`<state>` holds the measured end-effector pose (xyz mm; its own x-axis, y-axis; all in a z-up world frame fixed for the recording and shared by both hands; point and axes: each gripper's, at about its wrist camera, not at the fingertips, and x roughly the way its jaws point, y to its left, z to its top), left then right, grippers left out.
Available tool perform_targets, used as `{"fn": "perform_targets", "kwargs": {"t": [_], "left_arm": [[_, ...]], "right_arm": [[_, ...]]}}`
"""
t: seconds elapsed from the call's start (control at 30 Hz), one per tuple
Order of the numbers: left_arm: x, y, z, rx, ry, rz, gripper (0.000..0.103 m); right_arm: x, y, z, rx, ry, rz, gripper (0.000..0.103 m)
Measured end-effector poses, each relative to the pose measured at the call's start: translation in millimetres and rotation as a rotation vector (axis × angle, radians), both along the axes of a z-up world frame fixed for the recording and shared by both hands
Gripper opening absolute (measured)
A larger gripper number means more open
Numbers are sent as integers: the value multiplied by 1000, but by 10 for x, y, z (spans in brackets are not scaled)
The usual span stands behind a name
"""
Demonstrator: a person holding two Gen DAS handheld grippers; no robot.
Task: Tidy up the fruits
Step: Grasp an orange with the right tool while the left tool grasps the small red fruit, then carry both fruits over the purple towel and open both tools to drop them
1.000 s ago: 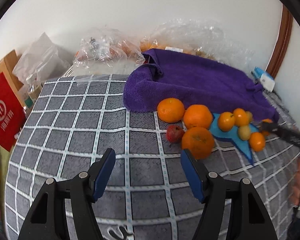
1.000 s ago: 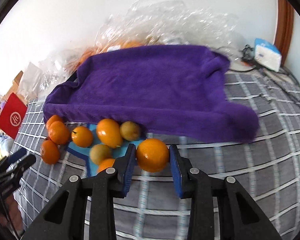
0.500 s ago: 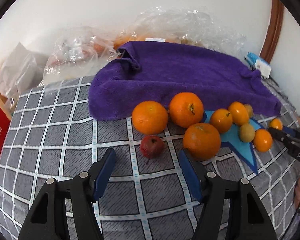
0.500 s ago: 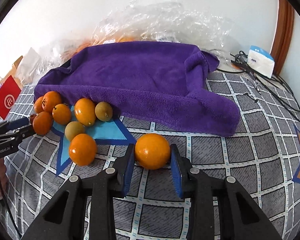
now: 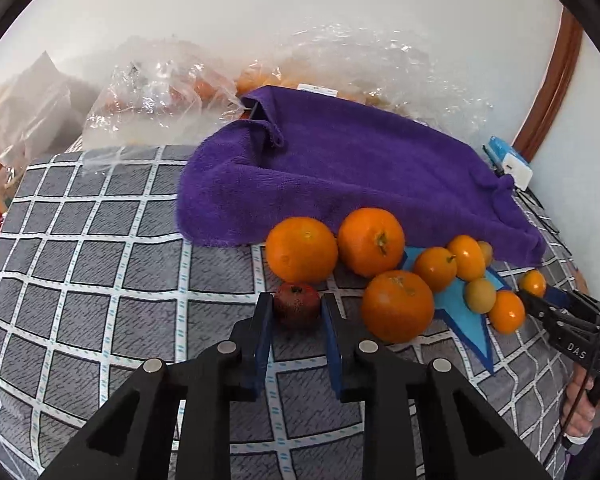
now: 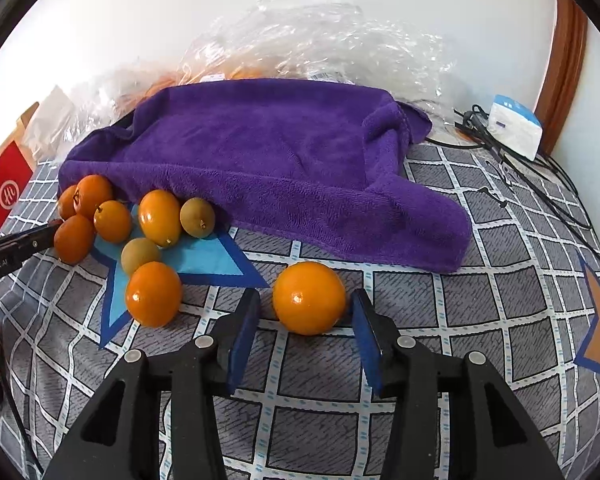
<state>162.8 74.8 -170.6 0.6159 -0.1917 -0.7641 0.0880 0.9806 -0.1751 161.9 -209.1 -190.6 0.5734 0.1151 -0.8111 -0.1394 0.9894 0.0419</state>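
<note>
Between the blue pads of the left gripper [image 5: 296, 312] sat a small dark-red fruit [image 5: 297, 305], round, dull and finely pitted, with a tiny crown on top; the jaws had just been closing and now pressed on it from both sides where it rested on the grey checked cloth [image 5: 100, 272]. Half a second earlier those jaws stood wide apart with the red fruit lying free ahead of them. Just behind it sat two large smooth oranges [image 5: 302, 249], touching each other, and a third large orange [image 5: 397, 305] lay to its right on the edge of a blue star patch [image 5: 466, 328]. Smaller orange and yellow-green fruits [image 5: 480, 295] clustered on that star.

Seen from the right wrist, the right gripper [image 6: 305, 322] had just been opening: its pads stood off a glossy orange [image 6: 309, 297] with a gap on each side, the fruit resting on the cloth between them. Half a second before, the pads were clamped on it. Left of it lay another orange [image 6: 153, 293] at the star's tip.

Behind everything a fuzzy purple towel [image 6: 268, 160] was draped in soft folds, with crinkled clear plastic bags [image 6: 332, 36] against the white wall, a white-and-blue box [image 6: 514, 126] with black cables at the right, and a red card [image 6: 6, 192] at the left.
</note>
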Motion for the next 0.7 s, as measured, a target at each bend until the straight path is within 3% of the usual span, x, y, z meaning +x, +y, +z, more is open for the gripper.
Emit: {"fn": "perform_targets", "kwargs": {"t": [0.1, 0.7], "left_arm": [[-28, -11, 8, -22, -21, -13, 23], [-175, 43, 148, -91, -142, -15, 23]], "right_arm": [[-12, -31, 1, 3, -3, -9, 35], [-63, -132, 67, 73, -48, -16, 35]]}}
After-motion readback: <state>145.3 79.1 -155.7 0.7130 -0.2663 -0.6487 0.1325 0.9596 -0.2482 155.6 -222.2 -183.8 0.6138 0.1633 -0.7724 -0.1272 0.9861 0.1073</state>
